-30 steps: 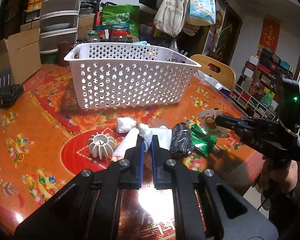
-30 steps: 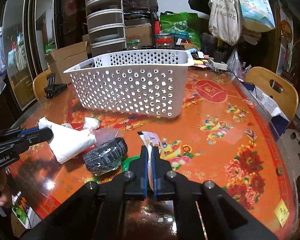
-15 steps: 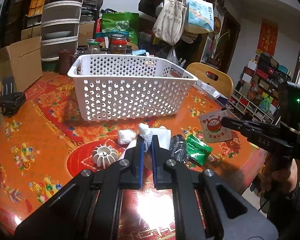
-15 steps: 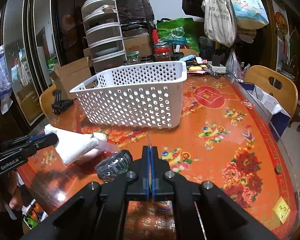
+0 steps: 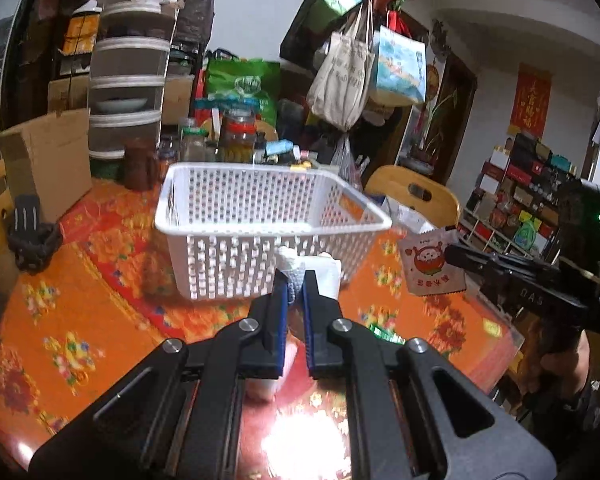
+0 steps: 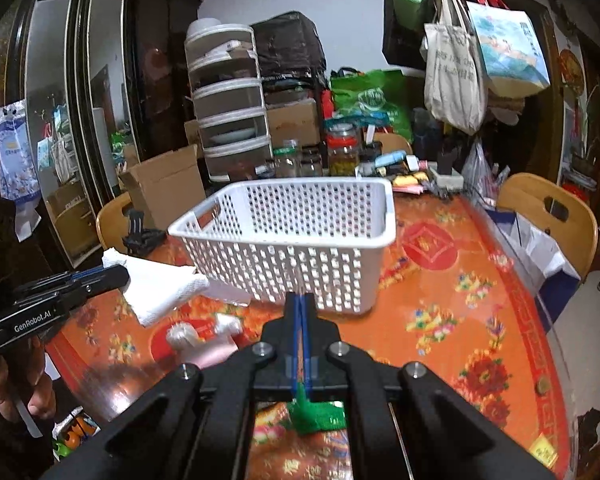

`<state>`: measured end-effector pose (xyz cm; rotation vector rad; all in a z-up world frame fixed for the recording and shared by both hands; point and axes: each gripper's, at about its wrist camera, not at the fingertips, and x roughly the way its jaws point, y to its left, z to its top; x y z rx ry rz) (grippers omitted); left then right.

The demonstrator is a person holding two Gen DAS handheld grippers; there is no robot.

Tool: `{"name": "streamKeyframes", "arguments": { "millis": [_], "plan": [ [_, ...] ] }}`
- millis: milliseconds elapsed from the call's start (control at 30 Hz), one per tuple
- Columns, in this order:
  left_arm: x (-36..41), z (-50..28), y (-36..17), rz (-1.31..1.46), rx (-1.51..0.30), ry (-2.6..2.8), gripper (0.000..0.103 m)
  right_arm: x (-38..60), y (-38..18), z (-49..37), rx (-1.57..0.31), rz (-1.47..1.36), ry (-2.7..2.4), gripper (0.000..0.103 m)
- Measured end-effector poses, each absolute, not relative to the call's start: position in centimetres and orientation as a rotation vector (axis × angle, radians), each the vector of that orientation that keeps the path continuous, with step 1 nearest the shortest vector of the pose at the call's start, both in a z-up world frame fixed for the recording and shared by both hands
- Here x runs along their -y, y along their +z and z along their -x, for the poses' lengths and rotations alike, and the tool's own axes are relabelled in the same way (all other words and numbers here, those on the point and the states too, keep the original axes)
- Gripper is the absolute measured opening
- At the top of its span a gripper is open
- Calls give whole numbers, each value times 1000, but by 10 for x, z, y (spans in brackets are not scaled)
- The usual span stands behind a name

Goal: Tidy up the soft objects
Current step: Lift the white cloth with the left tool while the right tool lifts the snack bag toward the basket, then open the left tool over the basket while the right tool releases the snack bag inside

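Observation:
My left gripper (image 5: 295, 280) is shut on a white paper towel (image 5: 320, 276) and holds it up in front of the white perforated basket (image 5: 236, 232). The towel also shows in the right wrist view (image 6: 160, 288), hanging from the left gripper (image 6: 112, 274). My right gripper (image 6: 301, 300) is shut on a thin snack packet, seen edge-on here. In the left wrist view the packet (image 5: 430, 260) is a cartoon-printed pouch held at the right gripper's tip (image 5: 450, 250), above the table beside the basket (image 6: 300, 236).
On the orange floral table (image 6: 460, 320) lie a green packet (image 6: 316, 412), a white ribbed object (image 6: 180, 336) and a pink-white thing (image 6: 216, 352). Jars (image 6: 342, 148), a cardboard box (image 5: 48, 160) and wooden chairs (image 6: 548, 208) ring the table.
Both grippers have risen from the table with their loads and moved toward the basket. The towel and the packet are now off the table top.

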<state>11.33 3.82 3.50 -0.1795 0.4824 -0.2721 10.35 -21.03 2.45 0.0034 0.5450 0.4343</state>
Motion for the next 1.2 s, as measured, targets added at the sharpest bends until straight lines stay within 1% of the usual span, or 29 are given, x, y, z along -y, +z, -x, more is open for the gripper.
{"name": "streamKeyframes", "arguments": {
  "millis": [167,300,433,533,733,867,967,1200],
  "plan": [
    [-51,-125,73,194,-428,-277,6,202,57,-119,-500,-1,443,0],
    [-62,-149,101,208,-415,-277,6,193,83,-145,-487,3,449,0],
    [-67,-185,118,209,-446,-261,6,184,94,-182,-513,13,433,0],
    [-69,-219,118,219,-486,-246,6,176,93,-206,-541,20,426,0],
    [-67,-292,99,217,-615,-201,6,153,66,-261,-665,72,407,0],
    [-57,-333,71,201,-700,-161,6,139,37,-298,-771,106,389,0],
    [-52,-357,51,184,-754,-135,6,131,15,-316,-832,140,365,0],
    [-52,-393,9,180,-854,-109,6,122,-15,-342,-919,150,365,1]
  ]
}}
